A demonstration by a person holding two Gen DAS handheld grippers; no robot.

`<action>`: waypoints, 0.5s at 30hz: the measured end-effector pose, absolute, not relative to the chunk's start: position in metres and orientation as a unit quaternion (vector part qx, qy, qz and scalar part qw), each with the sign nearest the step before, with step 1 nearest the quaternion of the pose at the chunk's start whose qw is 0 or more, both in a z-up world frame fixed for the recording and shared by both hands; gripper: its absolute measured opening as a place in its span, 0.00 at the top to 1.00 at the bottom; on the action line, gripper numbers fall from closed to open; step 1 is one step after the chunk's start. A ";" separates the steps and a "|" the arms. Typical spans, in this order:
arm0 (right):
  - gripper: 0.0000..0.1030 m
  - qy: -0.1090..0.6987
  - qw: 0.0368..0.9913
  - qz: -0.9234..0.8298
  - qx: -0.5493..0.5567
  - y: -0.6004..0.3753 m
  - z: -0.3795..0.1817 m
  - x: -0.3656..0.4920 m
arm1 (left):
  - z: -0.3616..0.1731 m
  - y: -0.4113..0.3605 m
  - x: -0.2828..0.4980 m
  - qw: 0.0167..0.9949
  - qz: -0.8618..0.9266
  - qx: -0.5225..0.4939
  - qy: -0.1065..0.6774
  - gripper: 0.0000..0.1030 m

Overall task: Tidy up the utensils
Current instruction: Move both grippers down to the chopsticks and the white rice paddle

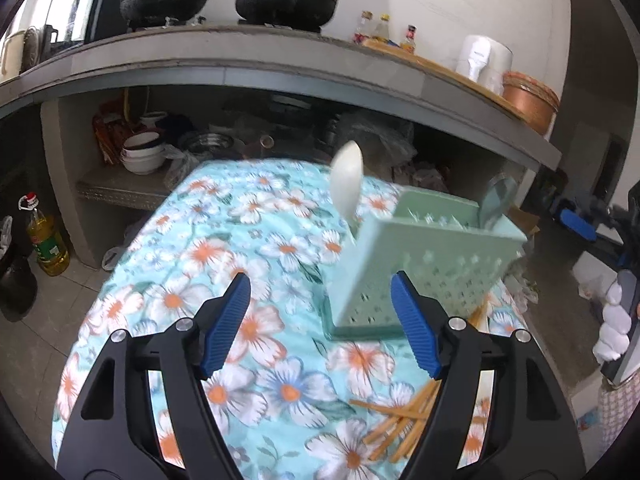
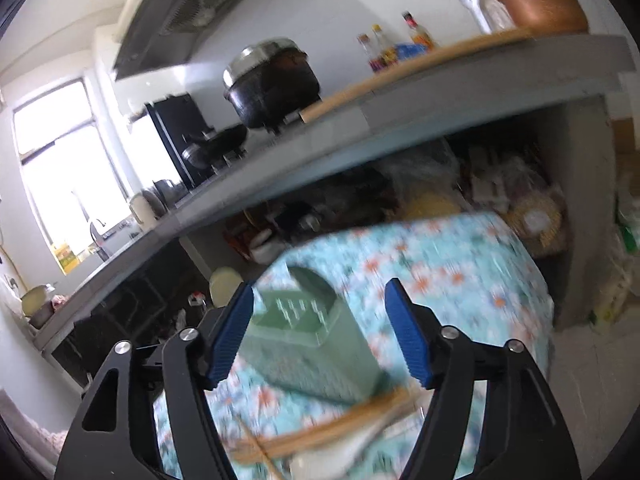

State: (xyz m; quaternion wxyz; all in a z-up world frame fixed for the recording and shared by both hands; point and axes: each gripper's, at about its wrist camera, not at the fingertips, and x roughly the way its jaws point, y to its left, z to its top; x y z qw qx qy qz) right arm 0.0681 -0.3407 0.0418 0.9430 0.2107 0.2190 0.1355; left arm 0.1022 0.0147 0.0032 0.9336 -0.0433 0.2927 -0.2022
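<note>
Mid-sort: green utensil caddy [image 1: 424,256] stood on floral-clothed bench [image 1: 256,248] holding a white spoon [image 1: 347,178]; both hand-held grippers, left [image 1: 320,320] and right [image 2: 320,330], released and empty; loose chopsticks [image 1: 400,424] likely needed grasping next.

A green perforated utensil holder [image 1: 420,264] holding a white spoon [image 1: 347,180] is seen near the floral tablecloth's [image 1: 208,248] right edge, chopsticks [image 1: 400,424] scattered at its near right corner, the left gripper [image 1: 320,320] held open.
</note>
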 end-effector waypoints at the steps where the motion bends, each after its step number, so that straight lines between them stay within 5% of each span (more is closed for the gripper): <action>1: 0.35 0.233 0.940 0.131 0.213 -0.341 0.034 0.061 | 0.000 0.013 0.100 0.932 -0.206 -0.041 0.296 0.33; 15: 0.36 0.372 0.857 0.122 0.335 -0.326 -0.068 0.025 | -0.034 -0.054 0.067 0.889 -0.288 0.019 0.356 0.33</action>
